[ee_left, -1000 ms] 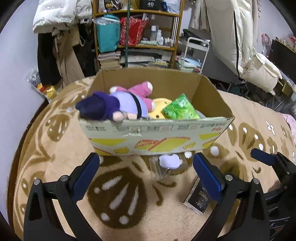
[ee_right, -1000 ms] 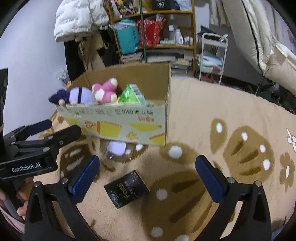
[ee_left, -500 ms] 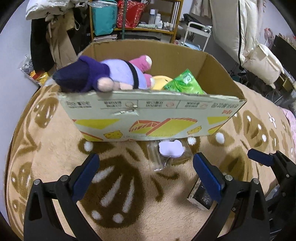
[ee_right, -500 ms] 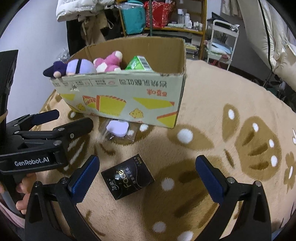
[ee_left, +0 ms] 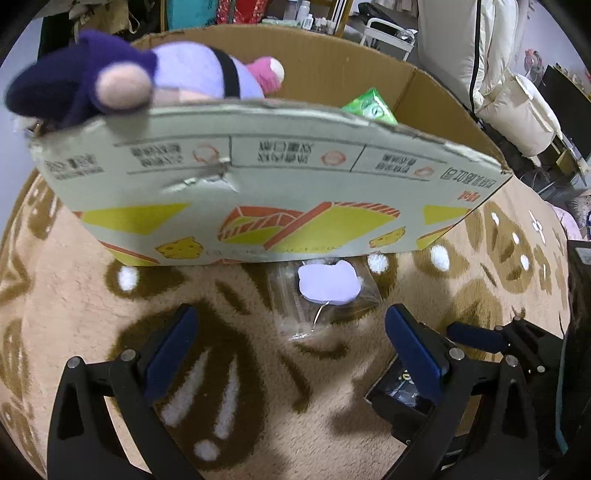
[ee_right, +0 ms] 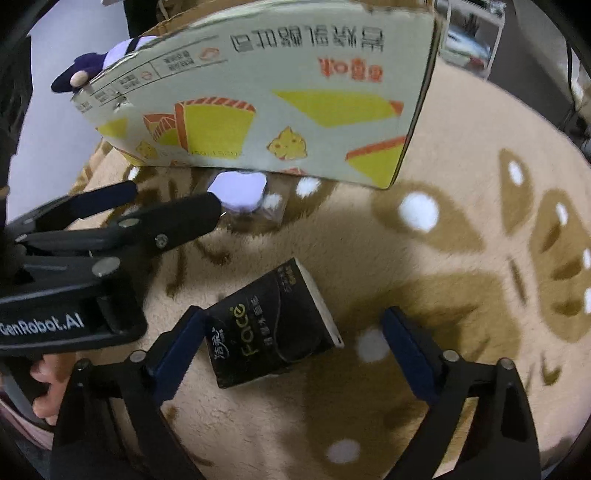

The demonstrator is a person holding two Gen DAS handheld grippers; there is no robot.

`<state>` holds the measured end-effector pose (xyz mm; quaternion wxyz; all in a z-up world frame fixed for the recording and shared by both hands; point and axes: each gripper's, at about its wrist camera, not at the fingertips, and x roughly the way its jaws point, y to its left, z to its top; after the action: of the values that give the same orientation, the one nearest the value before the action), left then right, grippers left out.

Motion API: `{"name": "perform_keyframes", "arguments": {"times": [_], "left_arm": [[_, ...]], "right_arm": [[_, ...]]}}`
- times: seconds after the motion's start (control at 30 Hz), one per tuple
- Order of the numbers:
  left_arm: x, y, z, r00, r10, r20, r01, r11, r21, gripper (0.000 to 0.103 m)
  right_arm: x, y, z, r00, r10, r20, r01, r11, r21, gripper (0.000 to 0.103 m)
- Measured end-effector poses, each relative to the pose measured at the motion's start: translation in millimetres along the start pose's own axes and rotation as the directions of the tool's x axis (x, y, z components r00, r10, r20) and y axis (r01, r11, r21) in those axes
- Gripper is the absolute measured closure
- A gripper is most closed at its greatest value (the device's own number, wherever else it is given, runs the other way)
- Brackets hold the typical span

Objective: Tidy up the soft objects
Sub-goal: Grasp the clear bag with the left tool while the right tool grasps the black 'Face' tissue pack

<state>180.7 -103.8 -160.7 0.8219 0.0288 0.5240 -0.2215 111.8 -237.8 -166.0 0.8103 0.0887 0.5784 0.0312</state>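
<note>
A cardboard box [ee_left: 280, 184] [ee_right: 280, 96] stands on the patterned rug and holds a purple plush doll [ee_left: 122, 77] [ee_right: 85, 70], a pink plush [ee_left: 266, 72] and a green packet [ee_left: 369, 107]. In front of the box lies a clear bag with a lilac pad [ee_left: 328, 284] [ee_right: 238, 194]. My left gripper [ee_left: 291, 347] [ee_right: 170, 203] is open, its fingers on either side of that bag. A black tissue pack [ee_right: 273, 328] [ee_left: 400, 395] lies on the rug, and my right gripper [ee_right: 291, 347] [ee_left: 476, 330] is open around it, low over the rug.
The beige and brown rug [ee_right: 461, 258] stretches free to the right of the box. Behind the box are shelves [ee_left: 295, 11], a white metal cart [ee_left: 388, 33] and cream bedding [ee_left: 509, 85]. A hand [ee_right: 44, 384] holds the left gripper's handle.
Both grippers have moved forward and down toward the rug. The left one has closed in on the clear bag, the right one on the black tissue pack. Both stay open.
</note>
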Motion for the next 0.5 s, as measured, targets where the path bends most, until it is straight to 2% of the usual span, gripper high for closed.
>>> {"name": "perform_keyframes", "arguments": {"times": [0.27, 0.5], "left_arm": [[16.1, -6.4, -1.3, 0.998, -0.046, -0.036, 0.046, 0.999, -0.003, 0.003], [24.3, -15.3, 2.8, 0.998, -0.061, -0.032, 0.061, 0.998, 0.006, 0.003]], "right_arm": [[-3.5, -5.7, 0.7, 0.999, 0.026, 0.018, -0.027, 0.999, 0.036, 0.025], [-7.7, -15.5, 4.0, 0.999, 0.036, 0.029, -0.038, 0.997, 0.072, 0.032]]}}
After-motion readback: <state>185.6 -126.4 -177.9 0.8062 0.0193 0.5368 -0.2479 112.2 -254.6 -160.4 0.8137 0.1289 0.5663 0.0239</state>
